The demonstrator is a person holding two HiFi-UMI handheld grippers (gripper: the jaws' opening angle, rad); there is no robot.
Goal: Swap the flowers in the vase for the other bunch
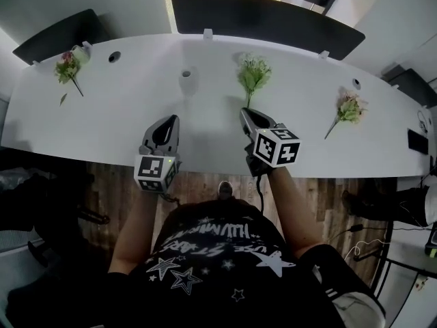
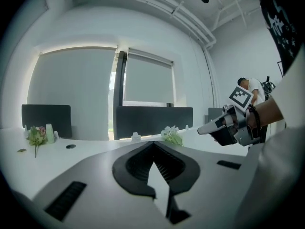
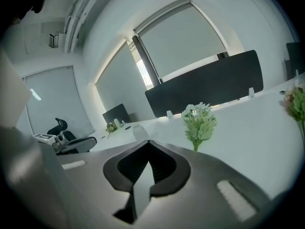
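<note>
Head view: white vase (image 1: 186, 80) stands mid-table (image 1: 102, 128), mouth looks empty from above. Green-white bunch (image 1: 253, 72) sits just right of it, stem end right at the tip of my right gripper (image 1: 245, 112). Right pink bunch (image 1: 349, 108) lies further right, left pink bunch (image 1: 67, 67) far off at the left end. Both tongs are closed tight w/ nothing between them: left gripper (image 2: 153, 143) view and right gripper view each show jaws meeting on air.

Risks, as I judge them: right tip is v. close to the green stem, whose lower end is hidden behind the jaw, so can't tell if it's touching. Push fwd w/ jaws together and I'd shove the bunch away instead of pinching it, so open first. Vase looks small and light; a sideways nudge from either tip could topple it. Thin stem may also slip or twist in the grip.

Pose: both forearms reach fwd over the table edge, grippers side by side, pointing away and slightly down. Right one angles toward the vase; left one aims roughly at it but is short of it.
</note>
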